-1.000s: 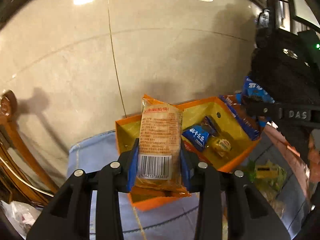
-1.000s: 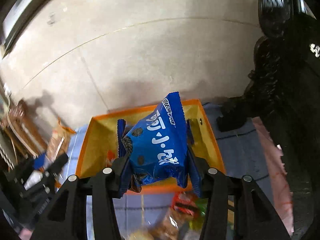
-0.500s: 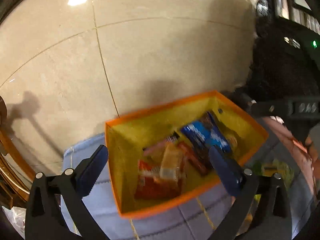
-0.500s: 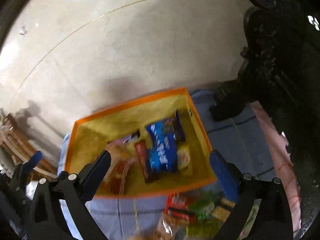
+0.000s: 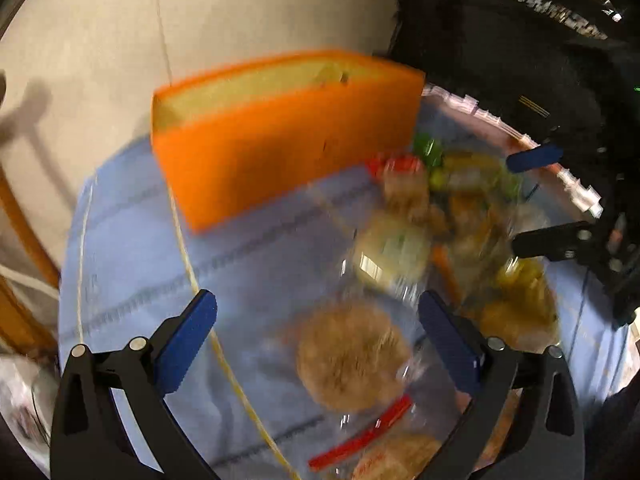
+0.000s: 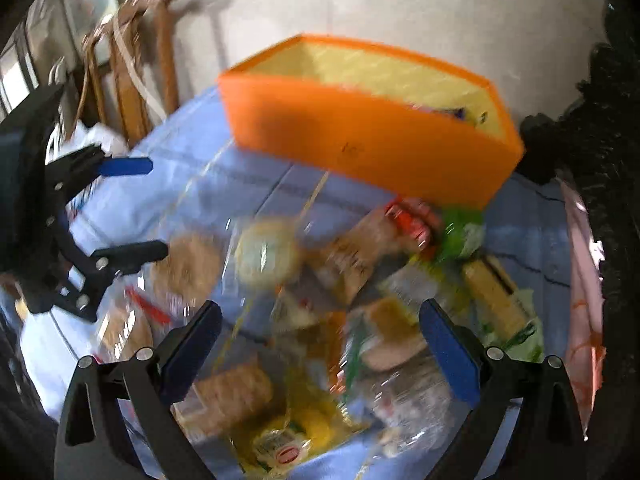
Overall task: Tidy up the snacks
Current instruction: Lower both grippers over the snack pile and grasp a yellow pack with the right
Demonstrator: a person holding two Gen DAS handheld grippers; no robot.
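An orange bin (image 5: pixel 280 136) with a yellow inside stands at the back of a blue-clothed table; it also shows in the right wrist view (image 6: pixel 372 136). A blurred pile of wrapped snacks (image 5: pixel 432 248) lies in front of it, also in the right wrist view (image 6: pixel 360 300). My left gripper (image 5: pixel 316 336) is open and empty, low over a round brown biscuit pack (image 5: pixel 352 356). My right gripper (image 6: pixel 320 344) is open and empty over the pile. Each gripper shows in the other's view: the right one (image 5: pixel 536 200), the left one (image 6: pixel 128 208).
The blue cloth (image 5: pixel 160 264) covers the table. A pale tiled wall (image 5: pixel 100 40) stands behind the bin. Wooden chair parts (image 6: pixel 132 68) stand at the left. A dark shape (image 5: pixel 520 48) fills the right side. A pink cloth edge (image 6: pixel 580 280) lies at the right.
Both grippers let go of their packs into the bin, the orange pack and the blue pack. They then dropped down and back, and now hover over the snack pile in front of the bin.
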